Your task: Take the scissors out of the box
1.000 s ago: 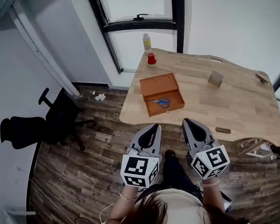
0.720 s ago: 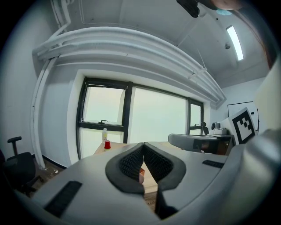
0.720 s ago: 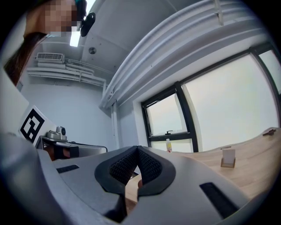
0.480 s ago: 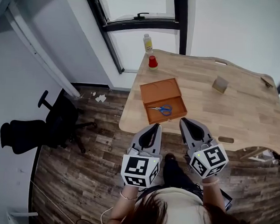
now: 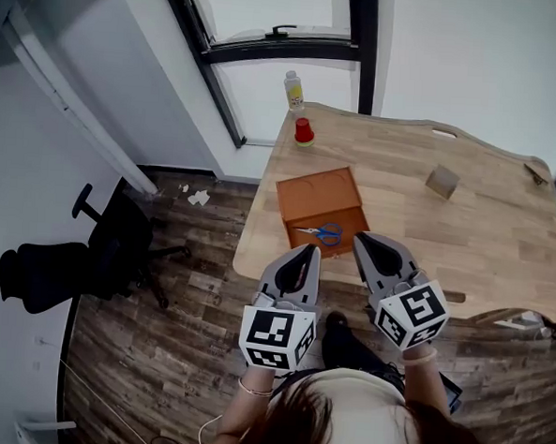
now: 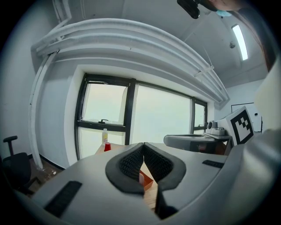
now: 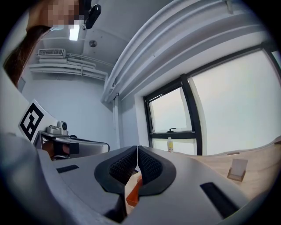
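An open orange box (image 5: pixel 317 196) sits on the near left part of the wooden table (image 5: pixel 484 229). Blue-handled scissors (image 5: pixel 325 233) lie in its near compartment. My left gripper (image 5: pixel 308 250) is shut and empty, its tip at the table's near edge just short of the box. My right gripper (image 5: pixel 360 237) is shut too, its tip beside the box's near right corner. The box (image 6: pixel 147 180) shows as an orange sliver through the slit below the closed tips in the left gripper view, and the box (image 7: pixel 134 193) shows the same way in the right gripper view.
A red cup (image 5: pixel 304 131) and a small bottle (image 5: pixel 292 89) stand at the table's far left corner. A small wooden block (image 5: pixel 442 180) sits mid-table to the right. A black office chair (image 5: pixel 98 243) stands on the floor at the left, and a window fills the wall behind.
Both grippers have come forward to the table's near edge, side by side. The box and scissors now lie right in front of their tips. The jaws stay shut.
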Available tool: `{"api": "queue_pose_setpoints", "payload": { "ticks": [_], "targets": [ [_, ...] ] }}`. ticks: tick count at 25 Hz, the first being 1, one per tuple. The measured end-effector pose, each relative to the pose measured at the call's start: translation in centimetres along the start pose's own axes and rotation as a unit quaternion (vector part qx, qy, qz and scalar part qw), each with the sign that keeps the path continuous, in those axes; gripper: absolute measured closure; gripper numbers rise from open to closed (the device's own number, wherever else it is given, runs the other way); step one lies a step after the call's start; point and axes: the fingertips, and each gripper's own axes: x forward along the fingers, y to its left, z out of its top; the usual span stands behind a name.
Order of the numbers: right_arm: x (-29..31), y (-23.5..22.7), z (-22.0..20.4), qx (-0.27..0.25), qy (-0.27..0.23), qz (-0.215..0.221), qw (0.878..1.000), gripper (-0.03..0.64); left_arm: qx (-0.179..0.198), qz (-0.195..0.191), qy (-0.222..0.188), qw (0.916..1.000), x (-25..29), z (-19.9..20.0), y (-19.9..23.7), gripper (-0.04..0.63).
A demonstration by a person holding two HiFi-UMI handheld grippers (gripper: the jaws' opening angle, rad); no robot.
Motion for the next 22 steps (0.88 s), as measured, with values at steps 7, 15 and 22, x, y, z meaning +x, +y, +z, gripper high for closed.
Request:
{"api": "queue_pose_setpoints", "payload": {
  "ticks": [7,15,22],
  "targets": [
    [3.1,-1.3,-1.3,-0.017,0.032,0.020,0.999,0.583,-0.005,0.008,0.003,1.0000,2.2,-0.4,1.7,0.576],
    [6.3,-2.3,-3.4,-0.043,0.080,0.055,0.994,0.565,-0.014,0.019,0.004,0.9997,4.4,-0.8,3.6,0.575],
    [8.6,-3.0,-5.8,-0.070,0.122,0.088,0.986,0.558,-0.021,0.029,0.008,0.9993,5.8,-1.4,5.0,0.576]
  ]
}}
